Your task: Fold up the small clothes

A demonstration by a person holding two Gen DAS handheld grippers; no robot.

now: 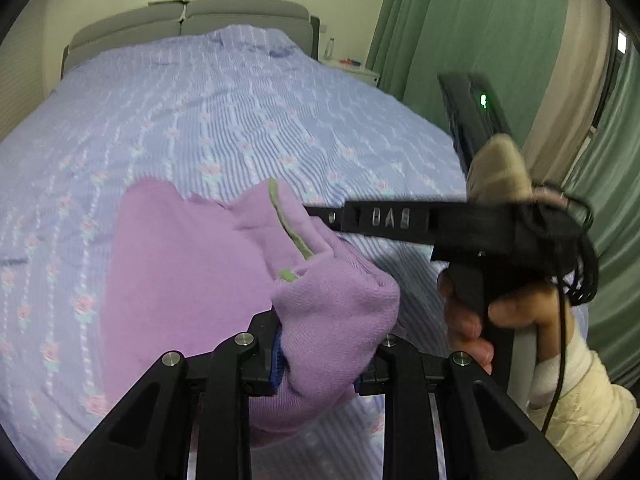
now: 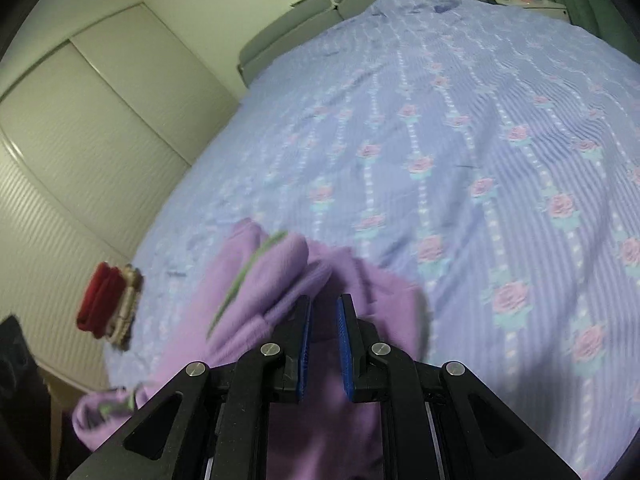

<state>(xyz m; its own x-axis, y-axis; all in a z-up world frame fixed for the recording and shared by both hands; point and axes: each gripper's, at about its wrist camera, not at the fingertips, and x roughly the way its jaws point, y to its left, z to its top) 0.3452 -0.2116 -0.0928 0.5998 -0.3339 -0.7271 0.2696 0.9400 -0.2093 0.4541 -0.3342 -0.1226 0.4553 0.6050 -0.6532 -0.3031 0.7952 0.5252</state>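
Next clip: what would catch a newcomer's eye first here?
A lilac garment bunched on the flowered blue bedspread, one fold clamped in the left gripper. The right gripper is nearly closed over the same cloth. A red folded pile sits at the bed's edge.

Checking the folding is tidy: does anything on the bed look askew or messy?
The purple garment lies bunched, its green-trimmed edge twisted upward; the left gripper pinches a thick wad. Nothing looks damaged.
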